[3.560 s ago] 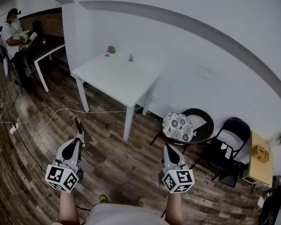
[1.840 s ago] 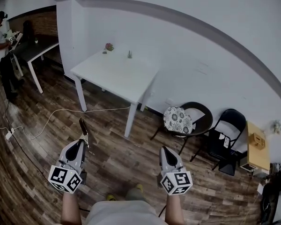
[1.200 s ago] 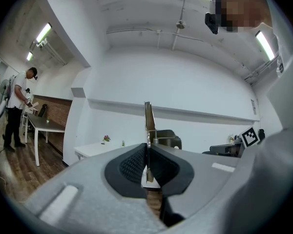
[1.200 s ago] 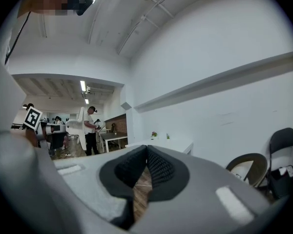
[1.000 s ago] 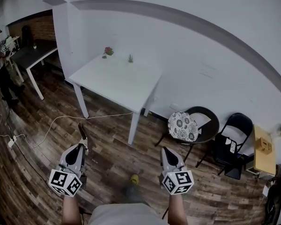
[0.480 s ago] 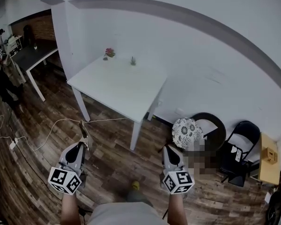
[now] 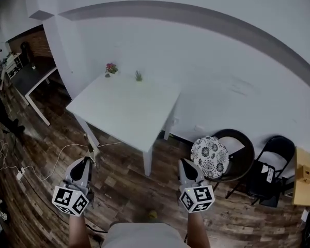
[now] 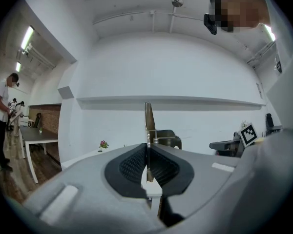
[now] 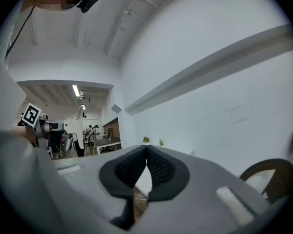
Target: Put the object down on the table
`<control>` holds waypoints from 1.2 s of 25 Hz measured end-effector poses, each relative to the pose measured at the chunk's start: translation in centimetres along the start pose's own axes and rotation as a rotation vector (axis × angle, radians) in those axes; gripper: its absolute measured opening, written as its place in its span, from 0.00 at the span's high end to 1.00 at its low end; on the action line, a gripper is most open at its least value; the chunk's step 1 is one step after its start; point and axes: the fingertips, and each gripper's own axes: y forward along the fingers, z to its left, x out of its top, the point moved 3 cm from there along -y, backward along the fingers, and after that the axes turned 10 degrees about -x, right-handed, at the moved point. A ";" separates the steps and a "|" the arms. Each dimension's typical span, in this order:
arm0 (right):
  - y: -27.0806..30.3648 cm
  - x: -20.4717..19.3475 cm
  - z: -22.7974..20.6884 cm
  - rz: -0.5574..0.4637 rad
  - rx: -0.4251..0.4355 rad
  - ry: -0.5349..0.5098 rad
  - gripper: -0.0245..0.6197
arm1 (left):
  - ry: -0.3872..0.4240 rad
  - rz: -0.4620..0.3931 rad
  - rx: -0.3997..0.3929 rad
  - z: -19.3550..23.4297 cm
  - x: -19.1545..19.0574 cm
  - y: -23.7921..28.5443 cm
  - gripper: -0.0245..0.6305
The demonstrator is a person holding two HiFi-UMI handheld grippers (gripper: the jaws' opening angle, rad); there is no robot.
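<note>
A white square table (image 7: 124,107) stands against the wall ahead of me, a short way beyond both grippers. My left gripper (image 7: 88,159) is shut on a thin metal utensil (image 7: 89,144) that points forward from its tips. In the left gripper view the utensil (image 8: 148,121) stands edge-on as a narrow upright blade, pinched between the pads of the left gripper (image 8: 147,145). My right gripper (image 7: 185,161) hangs level over the wooden floor, right of the table's near leg. Seen in its own view, the right gripper (image 9: 146,147) has its pads together with nothing between them.
Two small potted plants (image 7: 111,67) sit at the table's far edge. A round chair with a patterned cushion (image 7: 209,156) and a black folding chair (image 7: 271,164) stand to the right. A white cable (image 7: 57,156) lies on the floor; a dark table (image 7: 31,76) stands far left.
Both grippers have travelled forward together and the white table is nearer. The left grip on the utensil is unchanged, and the right jaws stay together.
</note>
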 end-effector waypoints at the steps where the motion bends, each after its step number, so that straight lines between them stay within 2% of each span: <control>1: 0.9 0.1 -0.4 0.003 0.005 -0.002 0.96 | 0.004 0.002 0.004 0.2 0.2 0.9 0.95; 7: 4.2 -0.8 -2.1 0.030 0.008 0.003 0.96 | -0.008 0.000 0.017 1.4 -1.4 3.7 0.95; 14: 9.0 -1.6 -1.5 0.034 0.008 0.006 0.96 | -0.041 -0.003 0.032 4.7 -2.2 6.4 0.95; 20: 14.9 -1.8 -0.8 0.044 -0.018 0.000 0.96 | -0.054 -0.006 -0.002 9.9 -3.5 10.6 0.95; 30: 26.2 -2.7 1.4 0.085 -0.056 0.014 0.96 | -0.105 0.050 -0.050 20.0 -4.7 19.2 0.95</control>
